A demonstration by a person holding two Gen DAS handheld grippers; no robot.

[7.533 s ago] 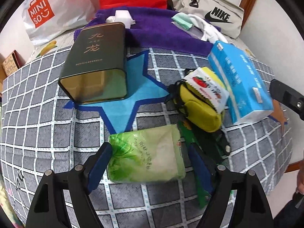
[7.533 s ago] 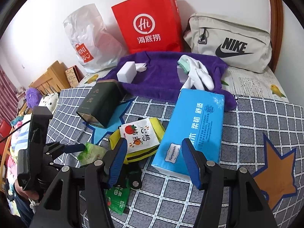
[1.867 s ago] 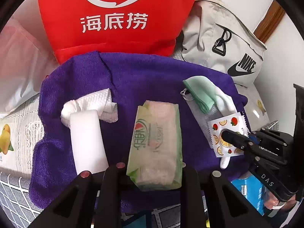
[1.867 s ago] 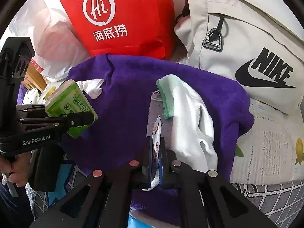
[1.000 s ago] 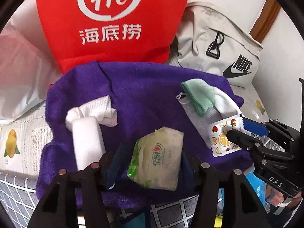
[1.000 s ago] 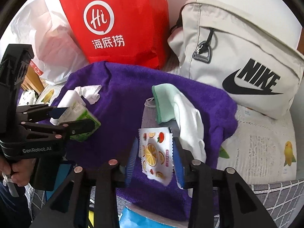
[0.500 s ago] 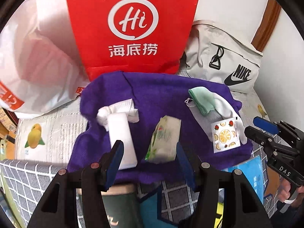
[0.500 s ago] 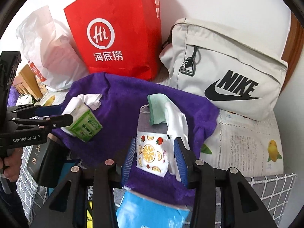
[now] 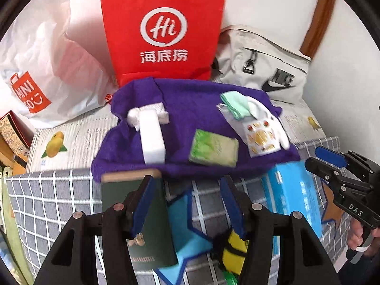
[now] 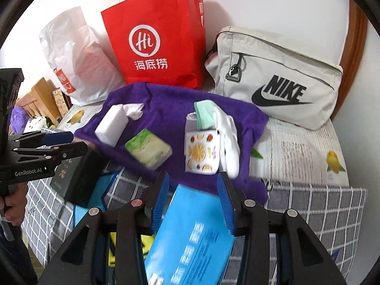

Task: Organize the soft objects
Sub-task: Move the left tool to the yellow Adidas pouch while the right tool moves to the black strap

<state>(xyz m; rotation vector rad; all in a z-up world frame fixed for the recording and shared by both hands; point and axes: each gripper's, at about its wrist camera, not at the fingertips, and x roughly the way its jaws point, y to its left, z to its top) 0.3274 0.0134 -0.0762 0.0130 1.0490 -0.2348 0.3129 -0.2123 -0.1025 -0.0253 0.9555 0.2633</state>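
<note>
Green tissue pack (image 9: 213,150) lies on purple towel (image 9: 190,99) beside white sponge (image 9: 152,140); both tools released, empty.

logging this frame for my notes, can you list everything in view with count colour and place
towel: 1, purple, spread at the back of the bed
sponge block: 1, white, on towel, left
crumpled tissue: 1, white, behind the block
green tissue pack: 1, on towel, middle
fruit-print pack: 1, white, on towel, right
socks: mint and white, behind the fruit pack
tissue box: 1, blue, on the checked cover
tin: 1, dark green, left of the blue star
yellow pouch: 1, near edge
paper bag: 1, red, by the wall
plastic bag: 1, white
Nike bag: 1, beige
left gripper: open, empty
right gripper: open, empty
</note>
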